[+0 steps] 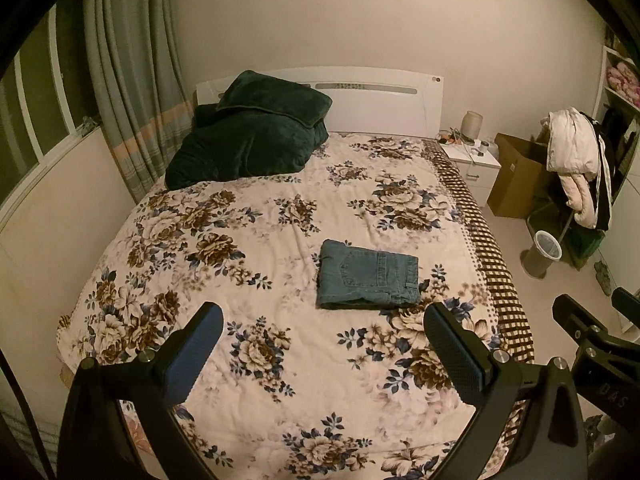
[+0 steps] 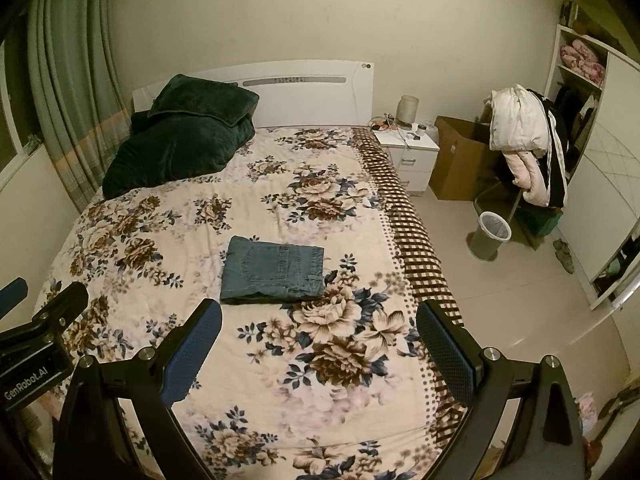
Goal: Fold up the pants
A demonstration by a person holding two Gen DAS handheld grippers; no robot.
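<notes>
From the left wrist view, the bed [image 1: 280, 216] with its floral cover fills the frame, a dark green blanket [image 1: 252, 140] heaped at 11 o'clock against the white headboard [image 1: 380, 100]. At 2 o'clock stand a white nightstand [image 1: 476, 168] cluttered with small items, a cardboard box [image 1: 516, 176] whose contents cannot be made out, and a chair [image 1: 576, 168] draped in clothes; a bin [image 1: 546, 254] with a liner sits on the floor at 3 o'clock. The pants [image 1: 368, 276], denim, lie folded into a flat rectangle just right of centre, long axis running 9 to 3 o'clock, waistband toward 3 o'clock, back pocket up. The left gripper [image 1: 324, 356] hangs above the bed short of the pants, jaws wide and holding nothing; nothing lies between them and the pants. The right gripper [image 1: 592, 328] shows partly at 4 o'clock. From the right wrist view, the pants [image 2: 274, 274] rest at about 10 o'clock of centre, same orientation, with the nightstand [image 2: 408, 156], box [image 2: 460, 160], chair [image 2: 524, 140] and bin [image 2: 494, 234] at 2 o'clock and an open shelf [image 2: 580, 64] with pink bedding beyond. The right gripper [image 2: 320, 352] has jaws wide, holding nothing.
</notes>
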